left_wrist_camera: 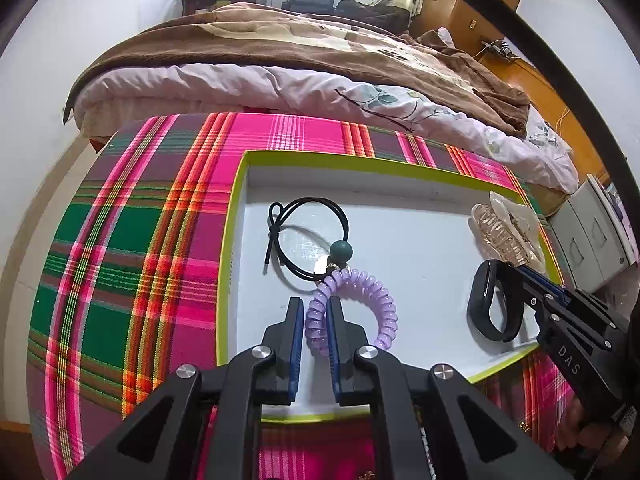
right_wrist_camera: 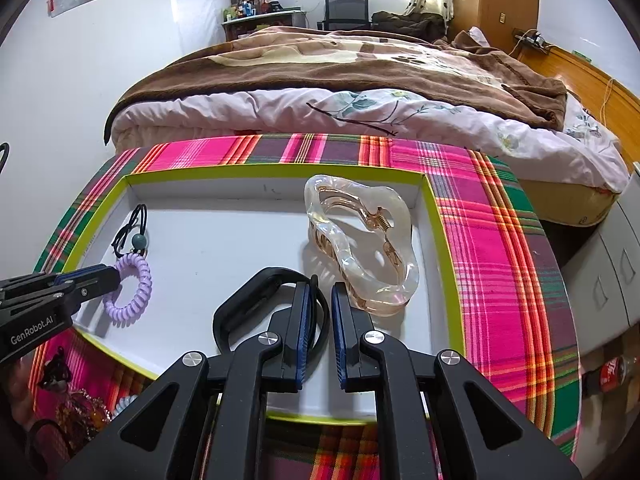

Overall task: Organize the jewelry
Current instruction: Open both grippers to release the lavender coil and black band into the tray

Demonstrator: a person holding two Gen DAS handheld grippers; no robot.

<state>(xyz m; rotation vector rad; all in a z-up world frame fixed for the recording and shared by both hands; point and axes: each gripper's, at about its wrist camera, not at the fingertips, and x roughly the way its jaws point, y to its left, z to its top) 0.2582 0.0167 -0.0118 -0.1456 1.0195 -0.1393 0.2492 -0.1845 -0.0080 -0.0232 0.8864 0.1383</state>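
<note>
A brown blanket (right_wrist_camera: 340,64) covers the bed (right_wrist_camera: 280,116); a cola bottle (right_wrist_camera: 610,372) lies beside the plaid-covered worktop (right_wrist_camera: 500,240).

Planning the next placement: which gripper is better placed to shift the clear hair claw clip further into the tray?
Right. The right gripper sits directly beside the clear claw clip, though clamped on the black band. The left gripper grips the purple coil tie, across the tray.
</note>
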